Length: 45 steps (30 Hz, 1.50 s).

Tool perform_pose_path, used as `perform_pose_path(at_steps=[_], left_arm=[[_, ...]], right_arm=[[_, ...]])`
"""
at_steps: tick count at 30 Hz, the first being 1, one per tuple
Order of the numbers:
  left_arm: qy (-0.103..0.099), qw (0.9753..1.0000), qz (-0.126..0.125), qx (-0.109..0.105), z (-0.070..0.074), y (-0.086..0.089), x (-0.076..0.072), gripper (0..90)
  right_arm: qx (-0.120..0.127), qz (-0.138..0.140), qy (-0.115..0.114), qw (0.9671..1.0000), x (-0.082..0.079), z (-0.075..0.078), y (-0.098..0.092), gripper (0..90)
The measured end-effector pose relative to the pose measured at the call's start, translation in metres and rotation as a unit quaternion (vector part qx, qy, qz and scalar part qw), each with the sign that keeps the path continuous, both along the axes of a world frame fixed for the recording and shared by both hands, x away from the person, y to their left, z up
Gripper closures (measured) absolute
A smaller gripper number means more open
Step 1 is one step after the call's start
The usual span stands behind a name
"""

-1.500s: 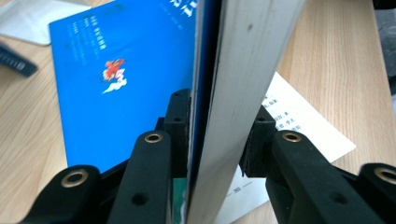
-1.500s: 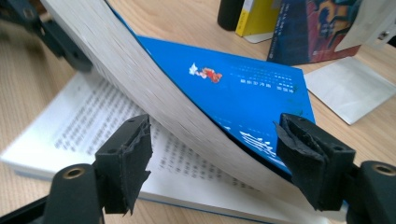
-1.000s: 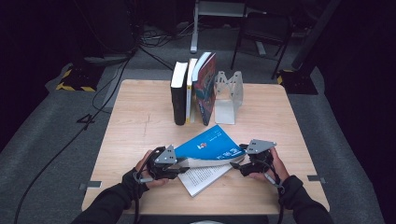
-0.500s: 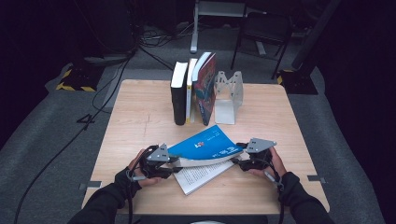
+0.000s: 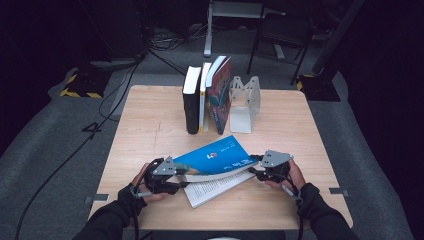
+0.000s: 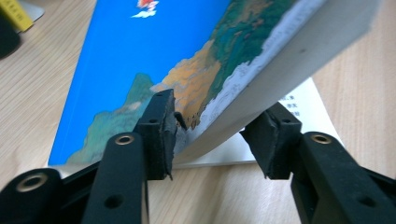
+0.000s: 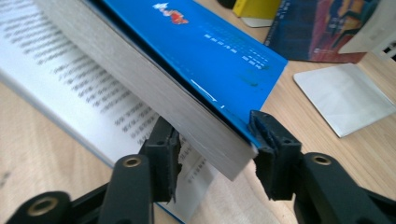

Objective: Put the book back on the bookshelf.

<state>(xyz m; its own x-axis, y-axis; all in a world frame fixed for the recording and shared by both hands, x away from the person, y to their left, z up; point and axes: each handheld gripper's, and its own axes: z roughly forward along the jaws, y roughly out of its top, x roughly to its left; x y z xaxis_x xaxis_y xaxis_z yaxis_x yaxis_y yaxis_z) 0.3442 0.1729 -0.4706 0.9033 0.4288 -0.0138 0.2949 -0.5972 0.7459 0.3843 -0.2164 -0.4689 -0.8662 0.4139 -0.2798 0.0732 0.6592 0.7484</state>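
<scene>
The left claw point(image 5: 186, 176) and the right claw point(image 5: 254, 167) each pinch one end of the blue book point(image 5: 215, 158). Its top half is lifted off the wooden surface point(image 5: 150, 135), with printed pages lying open underneath.

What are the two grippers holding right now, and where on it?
Both grip the thick page block of the open blue-covered paperback book: the left gripper at one corner, the right gripper at the opposite corner, lifting it off the lower pages.

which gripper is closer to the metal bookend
Right. The right gripper sits just in front of the bookend; the left gripper is across the blue book, further away.
</scene>
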Motion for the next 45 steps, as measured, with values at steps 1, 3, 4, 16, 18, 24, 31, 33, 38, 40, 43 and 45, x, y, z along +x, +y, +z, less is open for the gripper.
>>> perform_pose_path(at_steps=[1,3,4,16,18,24,31,33,38,40,43,45], left_arm=[[-0.002,1.0000,0.005,0.002,0.000,0.002,0.001,53.4],[-0.004,0.9999,0.011,0.004,0.001,0.010,0.005,53.2],[-0.004,0.9999,0.016,0.003,0.002,0.012,0.007,53.2],[-0.008,0.9965,0.083,0.006,0.001,0.031,0.038,48.7],[-0.017,0.9960,0.086,0.016,0.001,0.029,0.037,48.4],[-0.065,0.9954,0.063,0.032,0.016,0.016,0.016,36.9],[-0.082,0.9948,0.032,0.051,0.019,-0.006,0.003,40.6],[-0.075,0.9951,0.016,0.062,0.016,-0.013,0.006,46.5],[-0.057,0.9965,0.005,0.061,0.009,-0.008,0.016,59.7],[-0.050,0.9976,0.008,0.047,0.009,-0.003,0.020,61.4],[-0.036,0.9990,0.002,0.026,0.008,0.002,0.025,62.3],[-0.030,0.9994,-0.002,0.019,0.007,0.005,0.027,62.3]], right_arm=[[-0.013,0.010,-0.001,0.9999,-0.003,0.002,0.000,58.7],[-0.030,0.036,0.001,0.9989,-0.009,0.005,-0.001,62.7],[-0.031,0.048,0.002,0.9984,-0.012,0.006,-0.001,64.0],[-0.037,0.091,-0.024,0.9949,-0.034,0.013,0.014,71.3],[-0.041,0.093,-0.027,0.9944,-0.036,0.013,0.017,71.5],[-0.027,0.076,-0.032,0.9962,-0.037,0.017,0.018,71.6],[-0.010,0.066,-0.033,0.9972,-0.036,0.022,0.018,70.4],[-0.006,0.064,-0.034,0.9974,-0.034,0.024,0.019,69.6],[0.050,0.049,-0.017,0.9974,-0.021,0.029,0.020,65.7],[0.072,0.055,0.001,0.9959,-0.014,0.030,0.020,62.3],[0.084,0.066,0.019,0.9941,0.000,0.027,0.021,48.2],[0.078,0.069,0.037,0.9939,0.009,0.020,0.022,41.6]])
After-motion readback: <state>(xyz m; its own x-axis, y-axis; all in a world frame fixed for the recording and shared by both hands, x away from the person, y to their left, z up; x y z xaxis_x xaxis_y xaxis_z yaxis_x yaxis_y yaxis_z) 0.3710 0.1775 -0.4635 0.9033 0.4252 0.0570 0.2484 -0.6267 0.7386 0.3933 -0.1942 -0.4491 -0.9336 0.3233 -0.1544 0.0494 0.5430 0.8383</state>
